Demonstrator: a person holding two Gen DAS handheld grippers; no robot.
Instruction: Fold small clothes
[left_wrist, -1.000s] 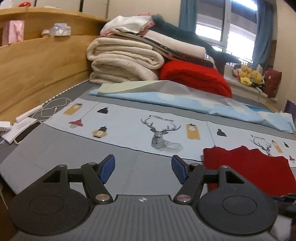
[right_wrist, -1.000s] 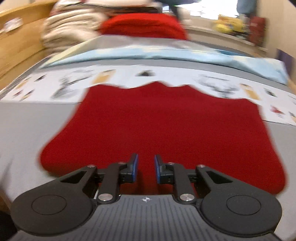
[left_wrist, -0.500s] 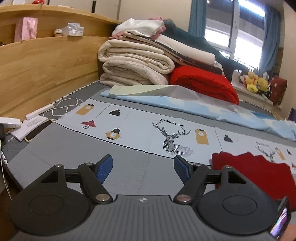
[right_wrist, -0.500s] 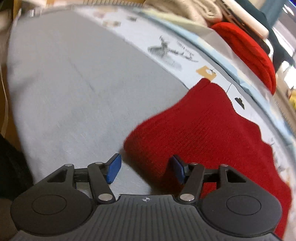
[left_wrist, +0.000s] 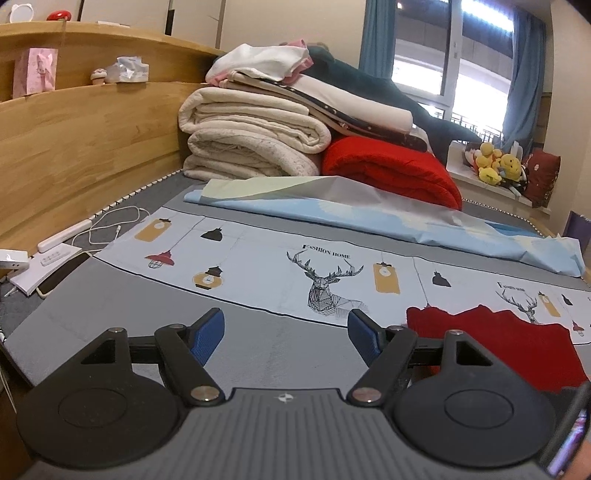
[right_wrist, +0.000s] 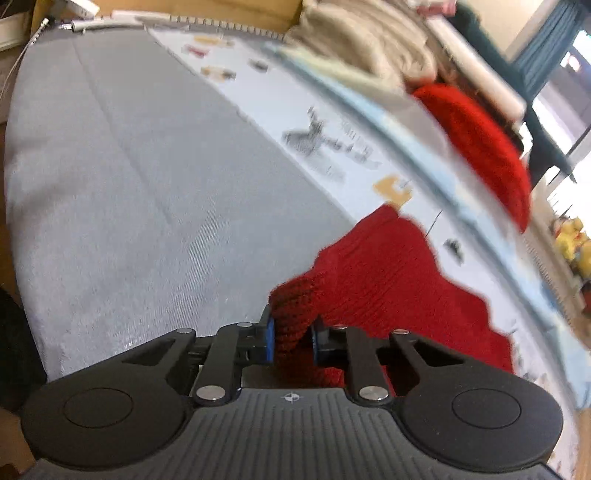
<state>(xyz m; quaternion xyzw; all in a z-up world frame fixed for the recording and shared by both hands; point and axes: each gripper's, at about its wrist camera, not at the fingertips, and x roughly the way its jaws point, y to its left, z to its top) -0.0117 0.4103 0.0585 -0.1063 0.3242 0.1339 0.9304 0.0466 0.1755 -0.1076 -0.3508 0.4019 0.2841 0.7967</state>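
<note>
Bed (right_wrist: 129, 184): R gripper (right_wrist: 291, 338) pinching sweater (right_wrist: 388, 273).

My right wrist view smears the far bedding (right_wrist: 369, 62); the red knit garment (right_wrist: 388, 280) runs under the right hand-held gripper (right_wrist: 291, 341), hiding its near edge.

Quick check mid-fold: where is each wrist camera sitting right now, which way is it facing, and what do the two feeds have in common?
Left wrist: sits behind the open left claw, low over the grey bed cover, facing the stacked bedding and window.
Right wrist: sits behind the right claw, shut on the red knit garment, tilted, blurred, facing across the bed.
Shared: the red knit garment, deer-print sheet, red quilt.
</note>
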